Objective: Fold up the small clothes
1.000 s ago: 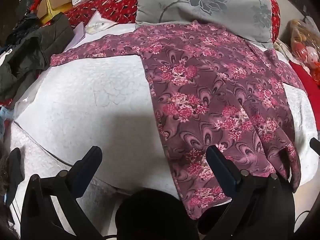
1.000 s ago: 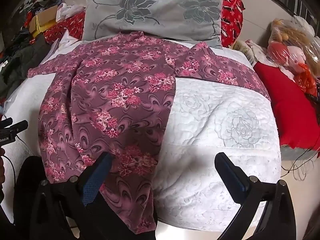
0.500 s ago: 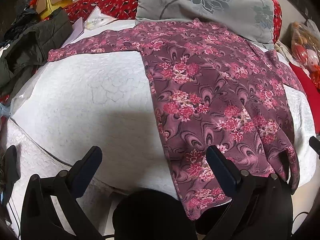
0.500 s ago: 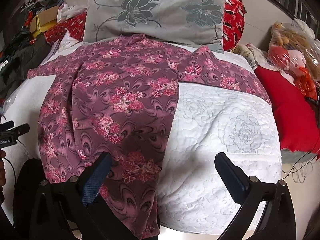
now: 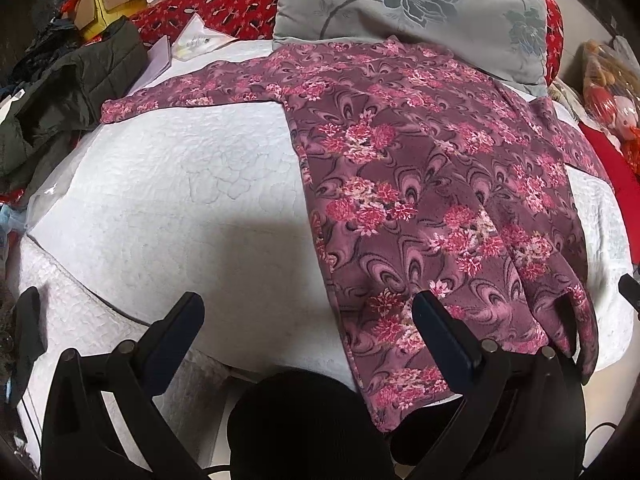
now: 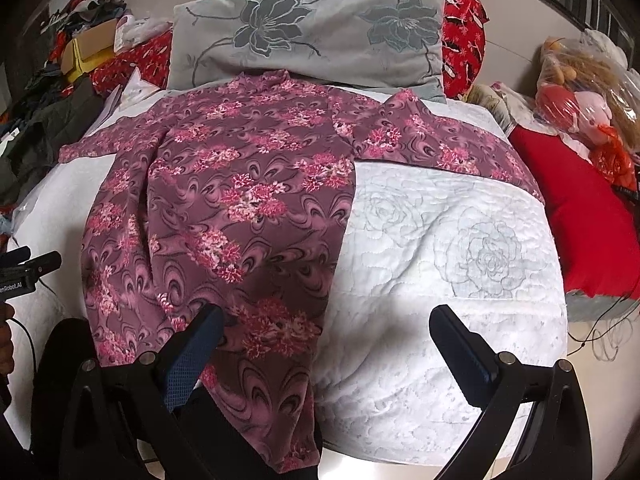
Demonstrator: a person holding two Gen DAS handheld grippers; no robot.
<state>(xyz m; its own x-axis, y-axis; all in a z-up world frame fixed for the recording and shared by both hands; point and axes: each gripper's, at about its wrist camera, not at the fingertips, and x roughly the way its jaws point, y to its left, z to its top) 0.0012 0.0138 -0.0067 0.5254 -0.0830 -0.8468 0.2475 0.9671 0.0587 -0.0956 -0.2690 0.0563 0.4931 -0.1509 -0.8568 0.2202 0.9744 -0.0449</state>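
A purple garment with pink flowers (image 5: 420, 184) (image 6: 248, 200) lies spread on a white quilted bed (image 5: 172, 200) (image 6: 460, 248), both sleeves stretched out sideways, its hem hanging over the near edge. My left gripper (image 5: 308, 312) hovers open at the near edge, its right finger over the garment's lower left part. My right gripper (image 6: 326, 328) is open too, its left finger above the garment's lower right edge, its right finger over bare quilt. Neither holds anything.
A grey flowered pillow (image 5: 408, 4) (image 6: 308, 32) and red bedding (image 6: 464, 28) lie at the head. A dark jacket (image 5: 68, 92) and boxes sit on the left, a red cushion (image 6: 580, 208) and bagged toys (image 6: 580, 92) on the right. A person's dark knee (image 5: 304, 424) is below.
Both views have shifted slightly, the garment sitting a little lower in the frames; both grippers stay open and the garment lies as before.
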